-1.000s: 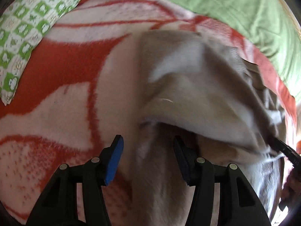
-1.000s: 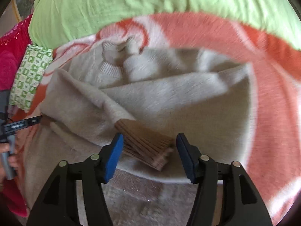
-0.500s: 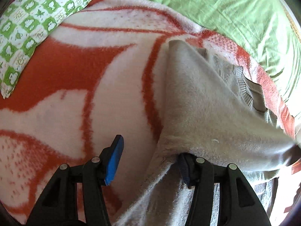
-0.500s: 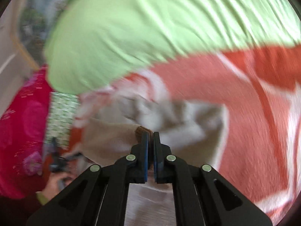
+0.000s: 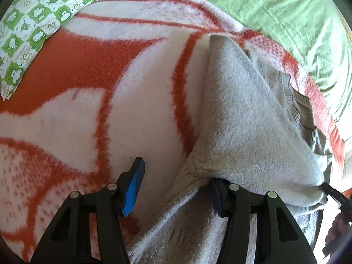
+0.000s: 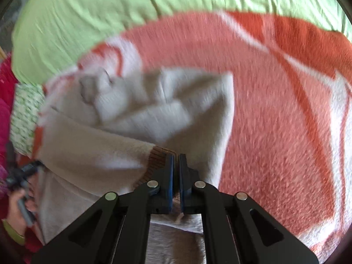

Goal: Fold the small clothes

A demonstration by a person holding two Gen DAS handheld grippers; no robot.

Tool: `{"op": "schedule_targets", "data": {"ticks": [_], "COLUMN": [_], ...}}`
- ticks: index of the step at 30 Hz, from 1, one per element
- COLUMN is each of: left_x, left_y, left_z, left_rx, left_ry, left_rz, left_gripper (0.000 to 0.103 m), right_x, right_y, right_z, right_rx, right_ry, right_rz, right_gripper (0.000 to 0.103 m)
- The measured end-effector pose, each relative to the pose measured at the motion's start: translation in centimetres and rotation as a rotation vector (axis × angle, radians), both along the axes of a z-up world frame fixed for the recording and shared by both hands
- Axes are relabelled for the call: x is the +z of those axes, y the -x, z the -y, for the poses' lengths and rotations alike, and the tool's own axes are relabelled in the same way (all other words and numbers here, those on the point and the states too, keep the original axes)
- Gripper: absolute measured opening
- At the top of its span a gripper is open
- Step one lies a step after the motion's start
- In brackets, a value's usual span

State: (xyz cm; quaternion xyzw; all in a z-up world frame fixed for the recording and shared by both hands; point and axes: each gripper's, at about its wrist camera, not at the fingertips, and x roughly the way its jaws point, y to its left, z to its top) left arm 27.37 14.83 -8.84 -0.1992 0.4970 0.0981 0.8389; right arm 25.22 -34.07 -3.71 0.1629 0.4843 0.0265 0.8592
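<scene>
A beige knit sweater lies on an orange-and-white blanket. In the left wrist view its sleeve is stretched taut to the right, draped over my right finger. My left gripper is open, with blanket and the sweater's edge between its fingers. In the right wrist view my right gripper is shut on the sweater's brown ribbed cuff and holds the sleeve up over the sweater's body. The view is blurred.
A green sheet covers the bed beyond the blanket. A green-and-white patterned cloth lies at the far left of the blanket. The person's left hand with the other gripper's handle shows at the left edge.
My right gripper closed on the brown cuff and lifted the sleeve, pulling it taut. The left gripper stayed open and the sweater's fold now drapes over its right finger.
</scene>
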Motion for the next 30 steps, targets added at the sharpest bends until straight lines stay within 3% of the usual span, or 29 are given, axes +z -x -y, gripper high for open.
{"op": "schedule_targets", "data": {"ticks": [3, 6, 9, 11, 14, 17, 18, 24, 28, 29, 30], "left_x": [0.5, 2.8, 6.1, 6.9, 5.6, 3.1, 2.0, 0.9, 2.2, 2.5, 2.9], "left_y": [0.7, 2.6, 3.4, 2.2, -1.6, -4.3, -5.0, -5.7, -4.5, -4.1, -3.8], "left_z": [-0.1, 0.1, 1.6, 2.8, 4.8, 5.6, 5.3, 2.8, 2.4, 2.2, 2.1], "left_rx": [-0.020, -0.074, -0.157, -0.207, -0.250, -0.245, -0.215, -0.133, -0.125, -0.118, -0.102], "left_ry": [0.013, 0.092, 0.128, 0.161, 0.200, 0.157, 0.111, 0.123, 0.113, 0.107, 0.096], "left_rz": [-0.012, 0.028, 0.133, 0.160, 0.141, 0.056, 0.019, -0.003, 0.033, 0.044, 0.054], "left_gripper": [0.055, 0.053, 0.055, 0.056, 0.056, 0.054, 0.048, 0.037, 0.047, 0.050, 0.052], "right_x": [0.9, 3.5, 5.5, 4.9, 2.2, -0.5, -1.3, -1.9, 1.0, 1.7, 2.3], "right_y": [0.7, 2.4, 3.6, 2.9, 0.9, -0.3, -0.5, -0.3, 0.4, 0.1, -0.4], "right_z": [0.4, 0.8, -0.5, -2.3, -4.3, -4.6, -4.0, -0.6, -0.3, 0.3, 0.9], "right_rx": [-0.068, -0.137, -0.064, 0.028, 0.062, 0.025, -0.008, -0.106, -0.100, -0.109, -0.115], "right_ry": [0.010, 0.038, -0.059, -0.146, -0.200, -0.184, -0.153, -0.161, -0.094, -0.079, -0.068], "right_rz": [0.018, 0.099, 0.206, 0.193, 0.123, 0.035, 0.014, 0.041, 0.142, 0.166, 0.184], "right_gripper": [0.016, 0.021, 0.021, 0.021, 0.021, 0.021, 0.021, 0.017, 0.023, 0.032, 0.049]}}
